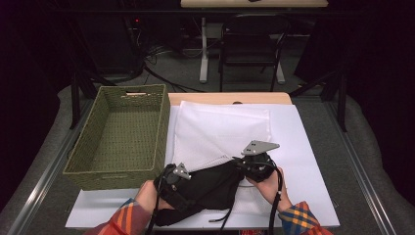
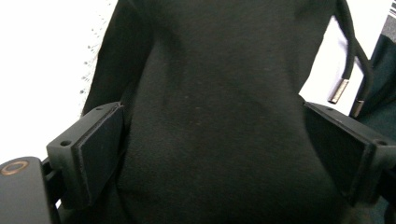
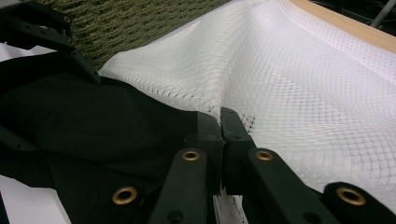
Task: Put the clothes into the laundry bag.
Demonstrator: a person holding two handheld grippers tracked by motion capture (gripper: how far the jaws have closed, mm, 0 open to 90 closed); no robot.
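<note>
The black drawstring garment point(image 1: 208, 188) lies on the counter point(image 1: 303, 161), partly inside the white mesh laundry bag point(image 1: 220, 129). Left claw point(image 2: 215, 154) is spread around the garment; right claw point(image 3: 221, 135) is pinching the bag's edge. The green wicker basket point(image 1: 161, 132) stands alongside

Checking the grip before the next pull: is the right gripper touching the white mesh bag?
Touching. The right gripper view shows the right gripper with its jaws shut on the edge of the white mesh bag, beside the black garment.
</note>
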